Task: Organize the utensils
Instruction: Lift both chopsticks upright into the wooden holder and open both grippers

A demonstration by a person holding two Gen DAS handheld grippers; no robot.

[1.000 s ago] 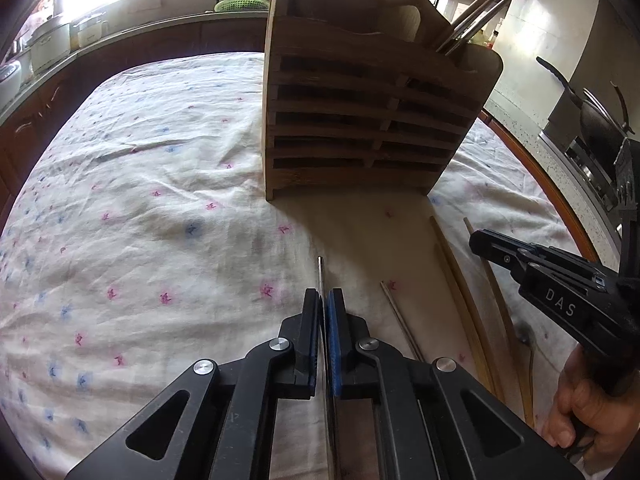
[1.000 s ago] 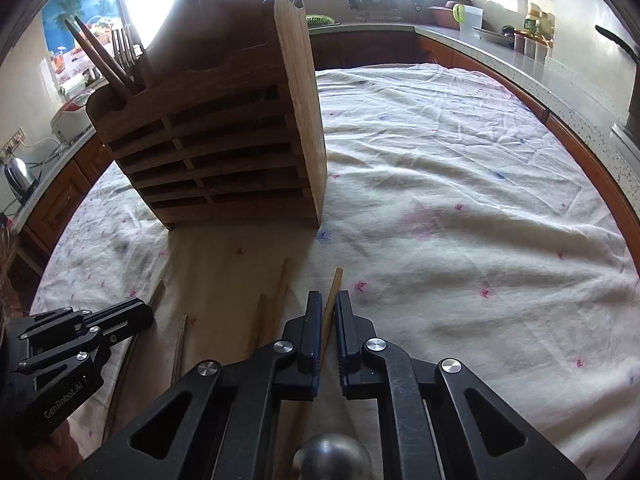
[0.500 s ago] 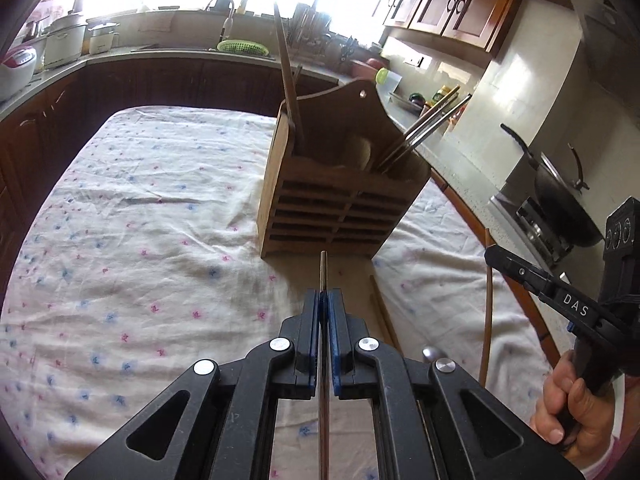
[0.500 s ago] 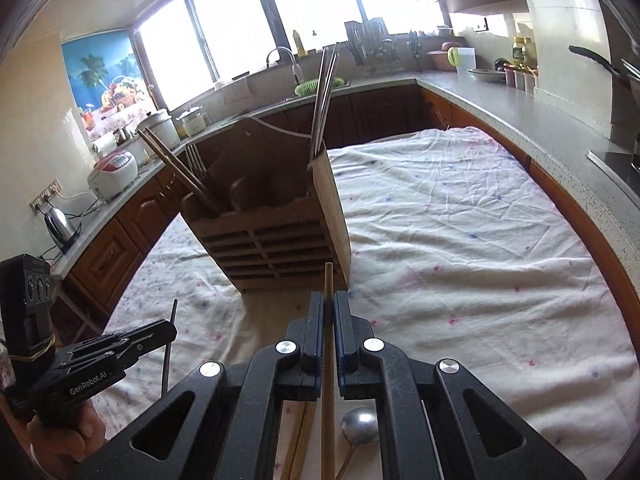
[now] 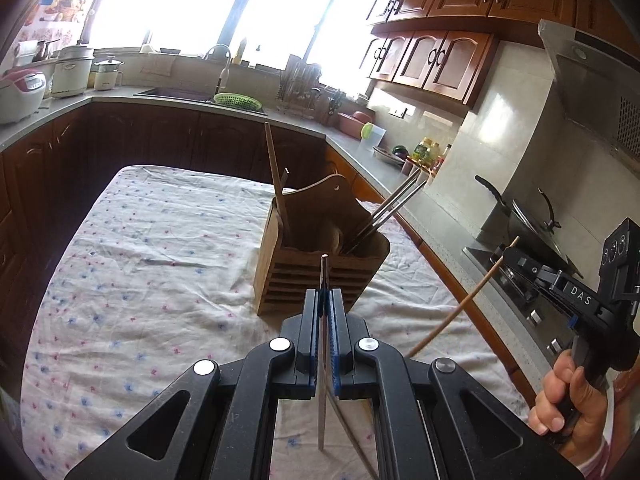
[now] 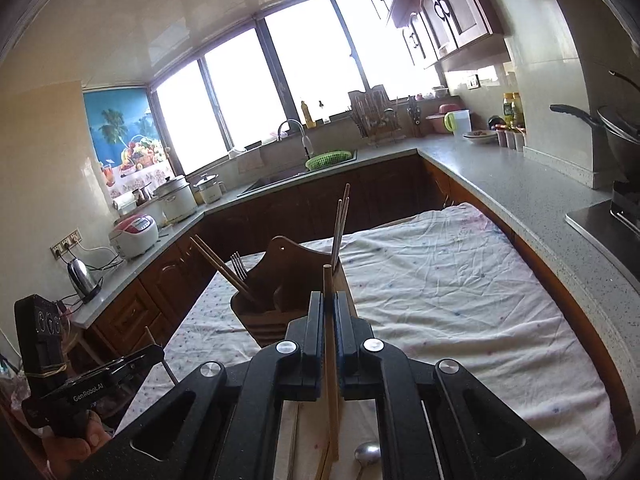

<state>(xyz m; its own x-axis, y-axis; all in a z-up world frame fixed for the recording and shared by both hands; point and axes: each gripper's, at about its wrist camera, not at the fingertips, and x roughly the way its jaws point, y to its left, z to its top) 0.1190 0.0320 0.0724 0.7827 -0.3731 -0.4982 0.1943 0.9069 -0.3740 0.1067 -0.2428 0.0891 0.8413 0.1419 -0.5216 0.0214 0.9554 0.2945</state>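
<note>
Standing upright on the white flower-printed cloth [image 5: 160,248], the slatted wooden utensil holder [image 5: 320,276] is your landmark. Wooden sticks [image 6: 340,220] rise from its left compartment as your left camera shows it, and dark metal chopsticks [image 5: 394,204] lean out of its right compartment toward the grey counter [image 6: 520,184]. Fork tines [image 6: 238,262] show above that same end in the right view. On the cloth on your side of the holder, a metal spoon [image 6: 366,454] and more loose sticks [image 6: 294,440] lie below the right gripper.

Open cloth spreads wide to the holder's left in the left view, with dark wooden cabinets [image 5: 160,136] beyond. To its right the cloth narrows to the table's wooden rim, with the counter just past it.

Your left gripper [image 5: 325,300] points down at a slant toward the holder's slatted front, its fingers clamped on a thin metal chopstick [image 5: 324,276] whose tip overlaps the holder's upper edge. Your right gripper [image 6: 328,304] is angled likewise, its fingers pinched on a pale wooden chopstick [image 6: 327,280]. In the left view that chopstick slants up to the right of the holder, and your right hand [image 5: 572,404] grips the handle.
</note>
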